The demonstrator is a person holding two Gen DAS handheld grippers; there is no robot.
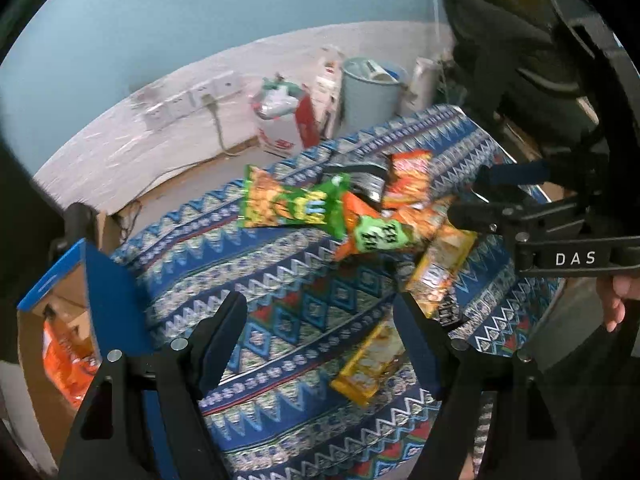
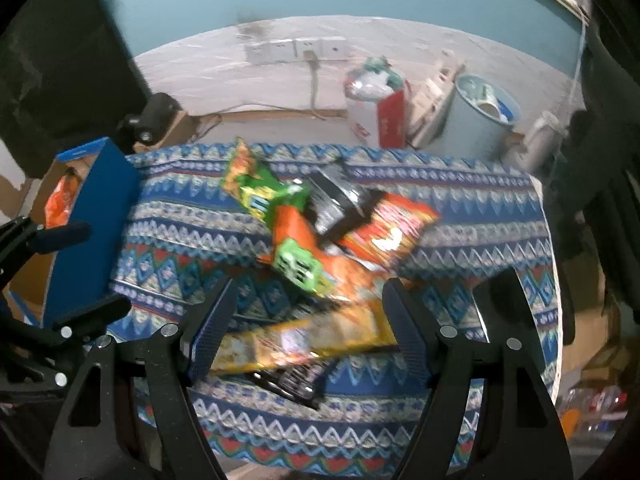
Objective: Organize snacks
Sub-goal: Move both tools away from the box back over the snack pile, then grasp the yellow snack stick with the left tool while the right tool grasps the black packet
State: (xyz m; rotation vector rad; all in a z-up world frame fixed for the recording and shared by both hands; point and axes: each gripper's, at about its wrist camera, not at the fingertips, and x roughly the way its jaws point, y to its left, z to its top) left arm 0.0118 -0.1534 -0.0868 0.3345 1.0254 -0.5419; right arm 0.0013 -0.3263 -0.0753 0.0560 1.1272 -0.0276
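Left gripper (image 1: 320, 336): jaws apart, nothing between the pads, pointing steeply down. Right gripper (image 2: 308, 320): jaws apart, nothing clamped, also angled steeply down. The two sit near each other, side by side. Bare fingers (image 1: 614, 300) of the right hand wrap the right gripper's handle.

A pale blue bin (image 2: 482, 114) stands on the floor beside a red-and-white bag (image 2: 380, 118), below wall sockets (image 2: 296, 50) on the white wall
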